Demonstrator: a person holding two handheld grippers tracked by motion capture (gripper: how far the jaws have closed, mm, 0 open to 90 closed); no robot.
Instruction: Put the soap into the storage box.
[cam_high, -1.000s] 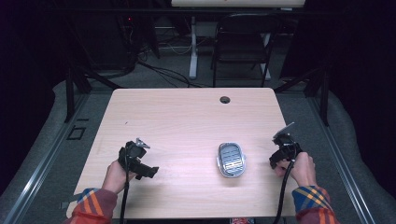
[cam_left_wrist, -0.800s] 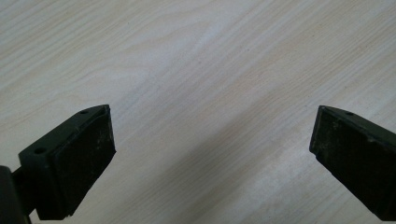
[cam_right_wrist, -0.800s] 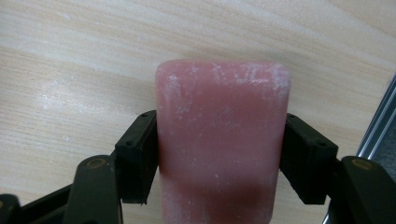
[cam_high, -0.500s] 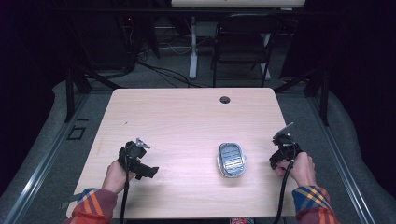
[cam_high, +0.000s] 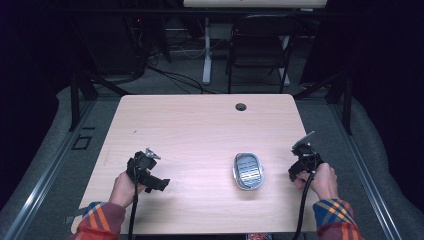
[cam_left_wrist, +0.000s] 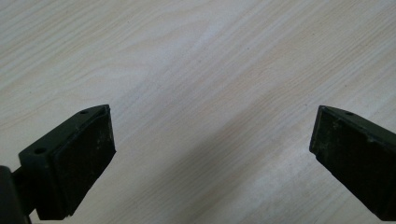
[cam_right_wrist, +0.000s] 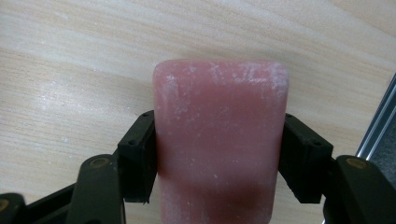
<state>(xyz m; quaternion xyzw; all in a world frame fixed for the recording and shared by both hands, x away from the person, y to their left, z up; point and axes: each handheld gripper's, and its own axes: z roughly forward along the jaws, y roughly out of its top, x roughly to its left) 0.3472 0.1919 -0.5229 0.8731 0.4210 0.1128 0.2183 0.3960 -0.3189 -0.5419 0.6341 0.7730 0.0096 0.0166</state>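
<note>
The right gripper (cam_right_wrist: 219, 163) held a pink bar of soap (cam_right_wrist: 219, 140) clamped between its jaws, above the bench (cam_high: 200, 125) near its right edge. The left gripper (cam_left_wrist: 212, 154) hung wide open over bare wood. A grey soap dish (cam_high: 248, 171) lay between them.

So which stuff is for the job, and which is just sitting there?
For the job:
- pink rounded soap bar, pinched in the right claw
- silver oval soap dish with a ridged middle
- left claw, open over bare wood

Just there:
- pale wooden table with a small dark round hole
- black folding chair behind it
</note>
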